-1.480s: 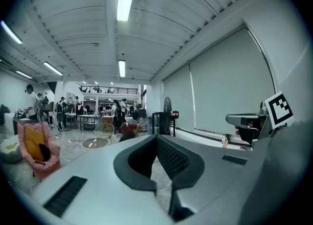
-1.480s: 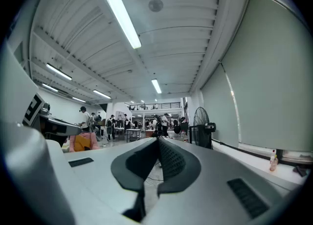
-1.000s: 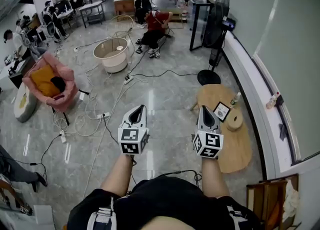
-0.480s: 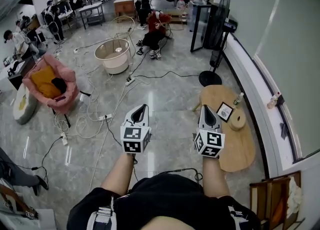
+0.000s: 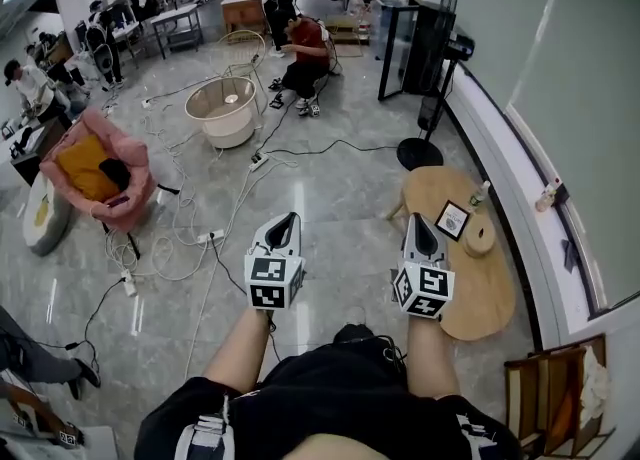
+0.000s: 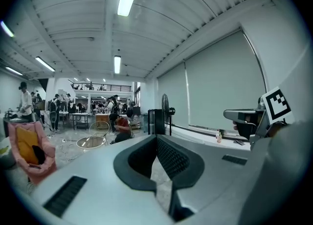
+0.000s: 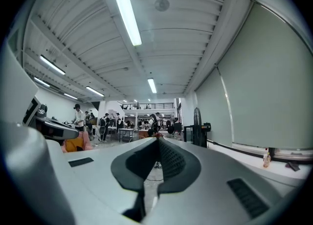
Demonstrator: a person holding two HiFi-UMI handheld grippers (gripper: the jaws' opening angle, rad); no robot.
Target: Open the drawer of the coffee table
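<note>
The low wooden desk (image 5: 482,293) is standing at the right of the head view, alongside the white window ledge (image 5: 520,198). From above only its rounded top is showing, and its drawer cannot be made out. Three things are sitting on that top: one framed marker card (image 5: 453,219), one round wooden piece (image 5: 480,239) just beside the card, and one small bottle (image 5: 483,193) near the far edge.

The right tool (image 5: 418,218) is hovering over the desk's left edge in this view and pointing forward. Its two jaws are pressing together with nothing between them. The left tool (image 5: 290,217) is hovering well apart from the desk, over the grey marble floor (image 5: 340,183), and running parallel to the right one. Its two jaws are likewise lying shut, tips meeting, holding nothing. Each tool is carrying one marker cube (image 5: 274,281), two in all.

Further out, one black standing fan (image 5: 437,48) is rising beyond the desk's far end, next to one black rack (image 5: 398,33). One white round tub (image 5: 222,110), one wire chair (image 5: 243,48) and one pink armchair (image 5: 95,166) with an orange cushion are standing across the floor to the left. White cables (image 5: 190,238) are trailing among them. One person in a red top (image 5: 305,48) is crouching beyond the tub, and several more people are standing around the far work area at the upper left.
</note>
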